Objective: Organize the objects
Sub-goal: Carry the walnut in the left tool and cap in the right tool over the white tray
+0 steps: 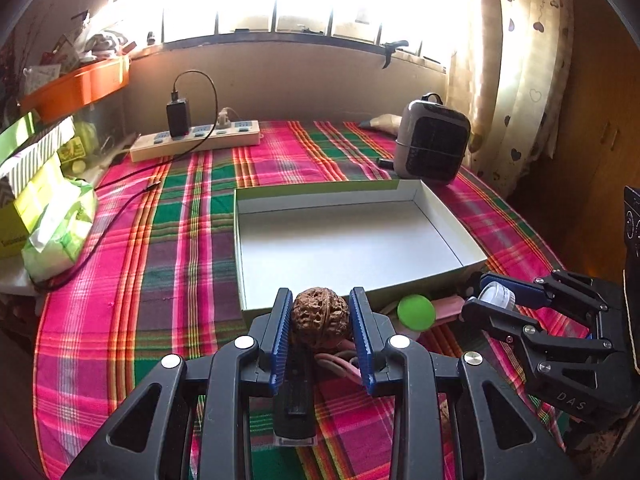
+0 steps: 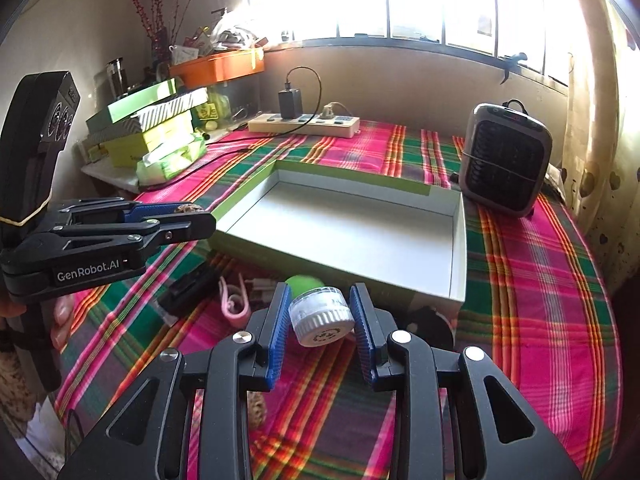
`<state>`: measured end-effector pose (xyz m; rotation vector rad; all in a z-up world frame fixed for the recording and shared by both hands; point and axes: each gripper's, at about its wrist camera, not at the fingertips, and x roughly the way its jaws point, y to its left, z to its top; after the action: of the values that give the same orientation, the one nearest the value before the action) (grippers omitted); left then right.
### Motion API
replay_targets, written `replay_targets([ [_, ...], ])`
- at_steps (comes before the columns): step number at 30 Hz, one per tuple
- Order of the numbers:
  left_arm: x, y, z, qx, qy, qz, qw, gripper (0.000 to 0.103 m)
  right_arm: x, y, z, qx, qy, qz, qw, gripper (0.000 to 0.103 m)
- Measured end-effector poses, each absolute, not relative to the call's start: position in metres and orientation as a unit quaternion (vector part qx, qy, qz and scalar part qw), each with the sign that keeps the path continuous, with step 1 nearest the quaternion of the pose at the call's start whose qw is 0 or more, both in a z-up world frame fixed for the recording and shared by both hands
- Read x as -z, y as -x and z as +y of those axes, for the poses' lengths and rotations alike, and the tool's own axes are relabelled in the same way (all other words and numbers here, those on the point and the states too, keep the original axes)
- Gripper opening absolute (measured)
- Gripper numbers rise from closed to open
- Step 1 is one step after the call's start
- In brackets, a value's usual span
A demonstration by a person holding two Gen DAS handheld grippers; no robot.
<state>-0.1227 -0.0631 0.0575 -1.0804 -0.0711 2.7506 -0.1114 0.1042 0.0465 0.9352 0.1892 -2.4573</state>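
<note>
My left gripper [image 1: 320,312] is shut on a brown wrinkled walnut [image 1: 319,320], held above the plaid cloth just short of the near wall of the empty white box [image 1: 352,240]. It also shows in the right wrist view [image 2: 192,216] at the left, with the walnut [image 2: 188,209] peeking out. My right gripper [image 2: 320,308] is shut on a small white ribbed jar [image 2: 322,316], near the box [image 2: 340,228]. It shows in the left wrist view [image 1: 484,300] at the right, with the jar [image 1: 496,296] between its fingers.
On the cloth in front of the box lie a green ball [image 1: 416,313], a pink strap [image 2: 234,300] and a black device [image 2: 188,286]. A grey heater [image 2: 506,160] stands at the back right, a power strip [image 1: 196,142] at the back, stacked boxes [image 2: 152,128] at the left.
</note>
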Motion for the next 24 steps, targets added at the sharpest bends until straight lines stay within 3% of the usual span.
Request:
replay_targets([
  [24, -0.040, 0.216, -0.065, -0.912, 0.404, -0.014, 0.072, 0.027, -0.034, 0.228, 0.119, 0.901, -0.388, 0.064, 0.182, 0.032],
])
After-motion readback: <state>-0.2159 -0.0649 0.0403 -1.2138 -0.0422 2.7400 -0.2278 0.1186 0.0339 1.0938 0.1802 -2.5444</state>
